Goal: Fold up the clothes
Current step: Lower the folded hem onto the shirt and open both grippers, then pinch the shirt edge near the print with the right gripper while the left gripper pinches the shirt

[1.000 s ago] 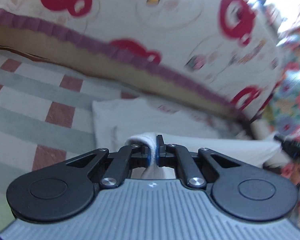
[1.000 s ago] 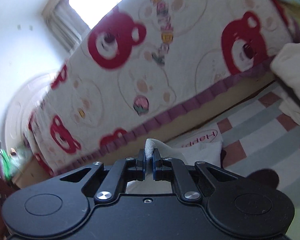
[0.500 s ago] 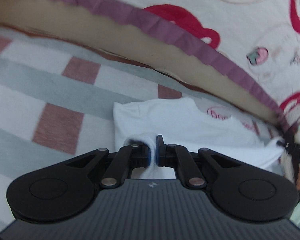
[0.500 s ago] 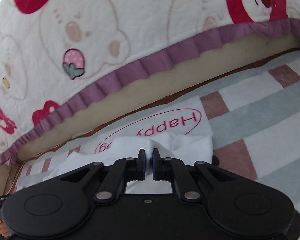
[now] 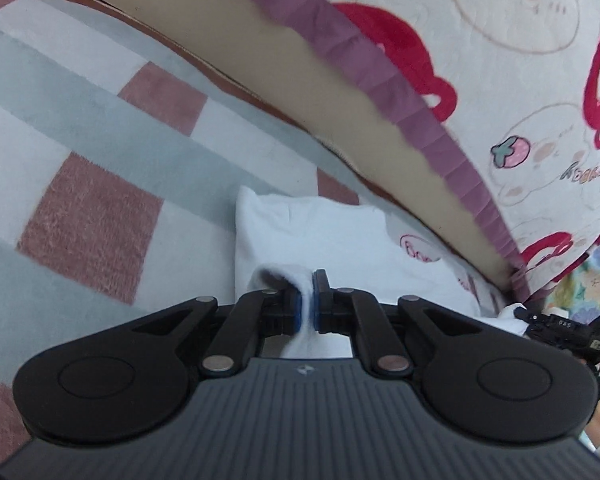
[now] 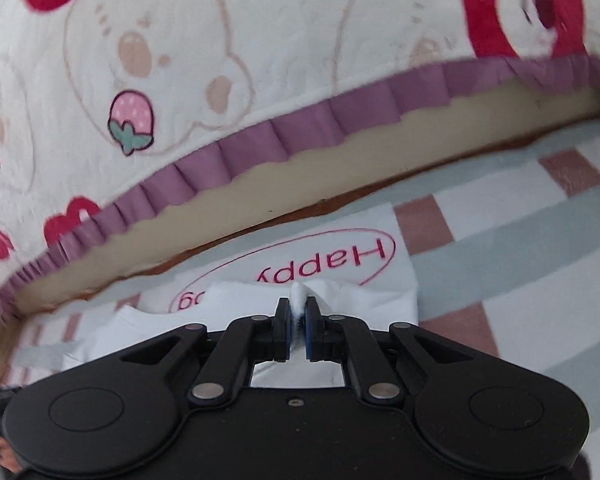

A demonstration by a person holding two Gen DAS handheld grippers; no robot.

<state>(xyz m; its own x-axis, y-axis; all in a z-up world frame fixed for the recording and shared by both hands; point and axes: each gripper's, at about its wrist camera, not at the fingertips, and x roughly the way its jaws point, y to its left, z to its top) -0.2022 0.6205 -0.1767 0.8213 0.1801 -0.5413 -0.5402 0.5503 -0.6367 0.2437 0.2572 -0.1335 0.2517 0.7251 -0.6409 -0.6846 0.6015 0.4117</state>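
Left wrist view: left gripper (image 5: 307, 306) pinches white shirt (image 5: 324, 236) hem; right gripper (image 6: 298, 330) likewise clamped; printed panel toward twelve o'clock; fold judged partway, laying-down remains.

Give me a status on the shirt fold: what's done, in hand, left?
Done: the white shirt lies partly flat on the checked rug beside the bed, its "Happy" print showing. In hand: the left tool and right tool each pinch a bunch of its fabric. Left: laying the held edge over the print and releasing; any later folds aren't visible yet.
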